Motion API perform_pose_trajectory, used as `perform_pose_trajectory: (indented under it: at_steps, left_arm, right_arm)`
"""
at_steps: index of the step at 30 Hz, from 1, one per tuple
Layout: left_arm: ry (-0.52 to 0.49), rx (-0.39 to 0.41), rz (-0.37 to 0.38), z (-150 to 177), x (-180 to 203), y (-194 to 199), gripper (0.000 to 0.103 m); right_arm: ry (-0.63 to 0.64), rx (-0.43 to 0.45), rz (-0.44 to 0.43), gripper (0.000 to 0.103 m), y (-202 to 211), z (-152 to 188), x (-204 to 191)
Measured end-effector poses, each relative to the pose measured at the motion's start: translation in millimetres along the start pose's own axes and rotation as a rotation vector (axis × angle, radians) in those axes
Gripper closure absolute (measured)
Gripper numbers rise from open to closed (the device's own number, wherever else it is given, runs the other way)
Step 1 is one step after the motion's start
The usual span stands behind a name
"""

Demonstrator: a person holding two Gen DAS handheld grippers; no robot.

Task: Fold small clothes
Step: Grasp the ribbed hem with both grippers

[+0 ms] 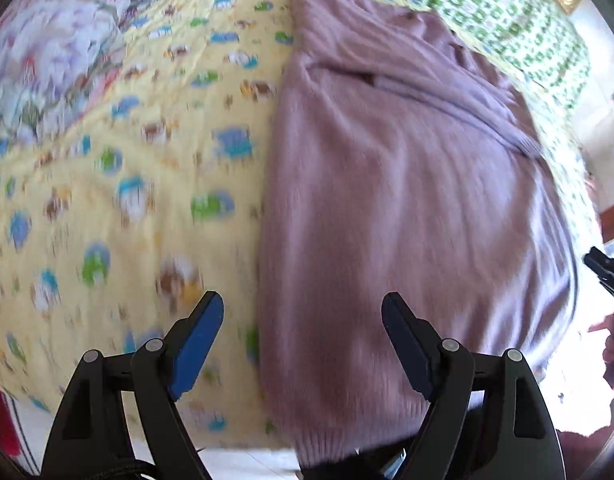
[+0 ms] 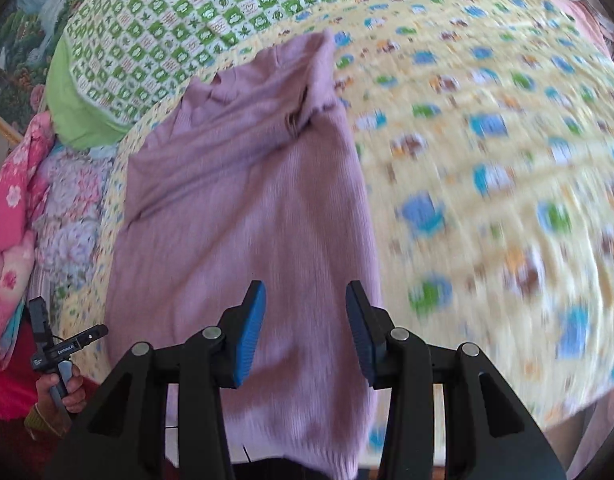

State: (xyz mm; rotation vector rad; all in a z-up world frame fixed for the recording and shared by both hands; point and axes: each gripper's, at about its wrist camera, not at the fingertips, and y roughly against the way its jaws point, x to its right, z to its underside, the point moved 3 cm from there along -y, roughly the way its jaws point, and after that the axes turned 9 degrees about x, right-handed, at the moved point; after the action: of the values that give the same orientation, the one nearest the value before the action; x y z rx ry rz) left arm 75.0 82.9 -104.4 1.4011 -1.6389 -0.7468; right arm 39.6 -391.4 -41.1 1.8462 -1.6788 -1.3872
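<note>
A mauve knit sweater (image 1: 407, 200) lies lengthwise on a yellow animal-print quilt (image 1: 127, 200), folded into a long narrow shape with its hem hanging over the near bed edge. My left gripper (image 1: 303, 312) is open and empty, above the sweater's left edge near the hem. In the right wrist view the sweater (image 2: 243, 208) lies left of centre on the quilt (image 2: 487, 160). My right gripper (image 2: 306, 300) is open and empty above the sweater's lower right part. The left gripper (image 2: 57, 346) shows there at the lower left, held in a hand.
A green-and-white checked pillow (image 2: 167, 28) lies at the head of the bed. Pink floral bedding (image 2: 11, 220) is piled beside the bed. A floral cover (image 1: 47, 52) lies at the far left. The bed's near edge runs under both grippers.
</note>
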Motion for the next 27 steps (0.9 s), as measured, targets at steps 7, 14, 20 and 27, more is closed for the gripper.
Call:
perform_pose_trajectory:
  at_steps: [7,14,20,27]
  left_arm:
    - [-0.027,-0.083,0.072,65,2,8,0.021]
    - [-0.053,-0.102,0.088,98,11,-4,0.019]
    - [-0.011,-0.088,0.113,97,13,-5,0.020]
    - [-0.019,-0.088,0.148,94,7,4,0.048]
  right_arm:
    - [-0.001,-0.065,-0.037,0.060,18,60,14]
    - [0.009,-0.132,-0.067,0.059,22,95,28]
    - [0.007,-0.142,-0.094,0.059,19,105,30]
    - [0.027,-0.166,-0.126,0.059,11,118,24]
